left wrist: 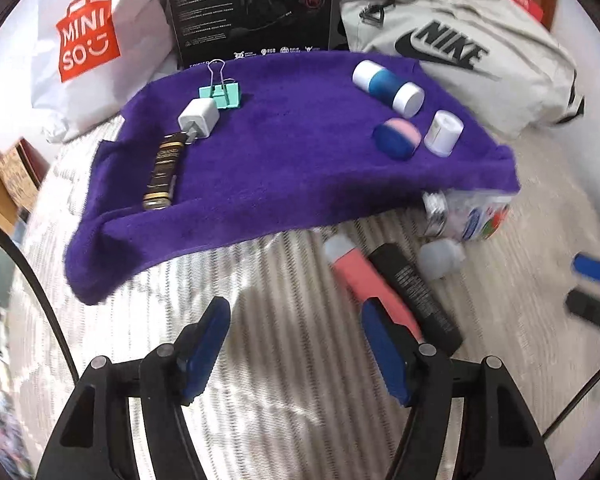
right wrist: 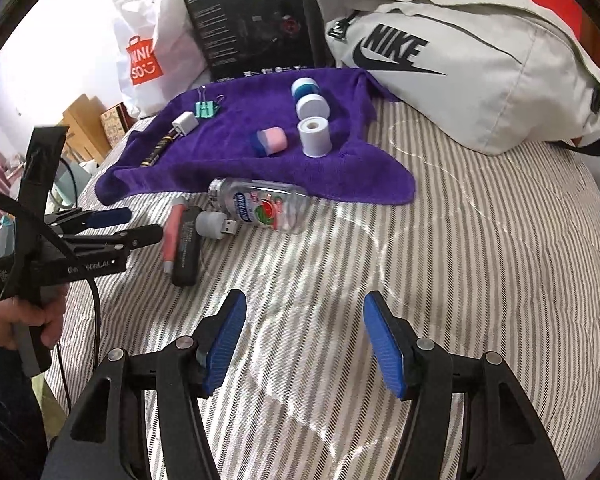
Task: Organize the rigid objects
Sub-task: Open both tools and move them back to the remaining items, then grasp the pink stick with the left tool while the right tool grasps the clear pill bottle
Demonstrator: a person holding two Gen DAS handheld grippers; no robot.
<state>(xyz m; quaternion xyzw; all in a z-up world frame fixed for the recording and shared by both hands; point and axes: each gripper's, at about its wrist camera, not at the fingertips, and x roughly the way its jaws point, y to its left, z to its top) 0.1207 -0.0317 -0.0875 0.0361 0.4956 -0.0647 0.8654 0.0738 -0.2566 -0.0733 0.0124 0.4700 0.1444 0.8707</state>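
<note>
- A bed with a grey-and-white striped cover [right wrist: 440, 240] is shown, with a purple towel [left wrist: 280, 152] spread across its far part; several small things are already laid out on the towel.
- Four things are seen off the towel, on the stripes just before its near edge: a pink stick with a pale cap [left wrist: 364, 280], a flat black rectangular box [left wrist: 416, 296], a small frosted white cap-shaped piece with a USB plug [right wrist: 216, 225] and a clear plastic bottle with a printed label [right wrist: 260, 208].
- The left gripper [left wrist: 296, 344] is held low over the cover, fingers apart and empty.
- The pink stick lies just ahead and to the right of it, its near end hidden behind the right finger; its long axis runs away and leftward, beside the black box.
- The right gripper [right wrist: 304, 340] is also spread and empty, well back from the cluster.
- The left gripper is judged the nearer; a small rightward shift would likely be needed to straddle the stick.
</note>
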